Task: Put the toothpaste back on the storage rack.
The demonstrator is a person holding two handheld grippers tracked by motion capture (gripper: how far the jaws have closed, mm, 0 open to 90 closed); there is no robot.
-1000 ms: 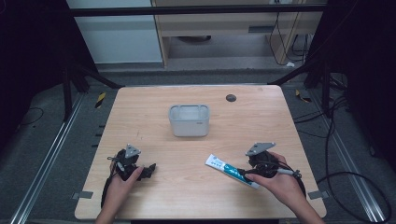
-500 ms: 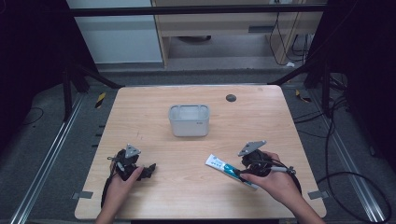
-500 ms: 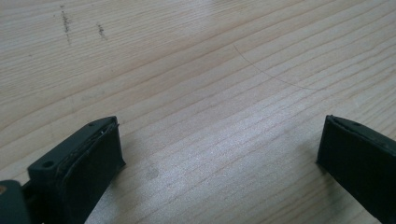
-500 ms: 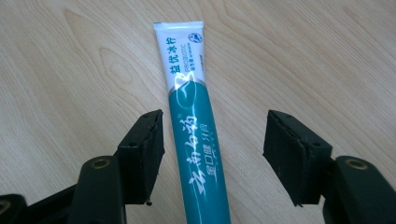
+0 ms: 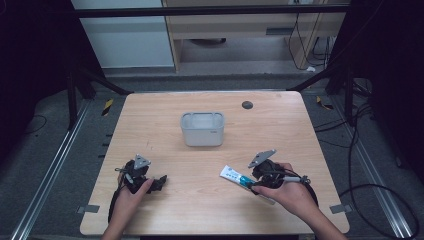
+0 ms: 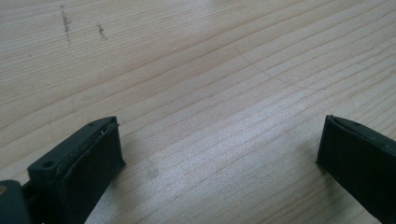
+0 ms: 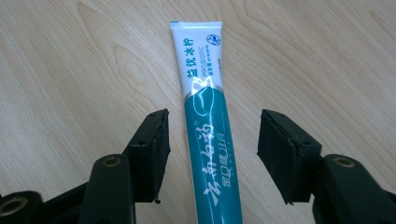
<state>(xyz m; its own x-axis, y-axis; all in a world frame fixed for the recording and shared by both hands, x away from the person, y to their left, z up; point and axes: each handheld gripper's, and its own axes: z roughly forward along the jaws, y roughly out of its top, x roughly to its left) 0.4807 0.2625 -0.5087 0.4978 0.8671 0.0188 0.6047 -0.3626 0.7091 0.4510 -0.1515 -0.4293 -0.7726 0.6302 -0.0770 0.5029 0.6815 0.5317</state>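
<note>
A white and teal toothpaste tube (image 5: pixel 231 174) lies flat on the wooden table (image 5: pixel 280 130) at the front right. My right gripper (image 5: pixel 253 179) straddles its teal half. In the right gripper view the tube (image 7: pixel 205 140) runs up between the two black pads (image 7: pixel 152 149), with a gap on each side. The jaws have just been closing and stand half open, not touching the tube. My left gripper (image 5: pixel 159 181) rests at the front left, its jaws wide apart over bare wood (image 6: pixel 219 144).
A grey open-topped box (image 5: pixel 202 129) stands at the table's middle, farther back. A small dark disc (image 5: pixel 247 105) lies near the far edge. Cables trail from both grippers toward the front edge.
My right gripper has slid left along the tube, and its jaws have narrowed around it. The left hand and gripper have stayed put.
</note>
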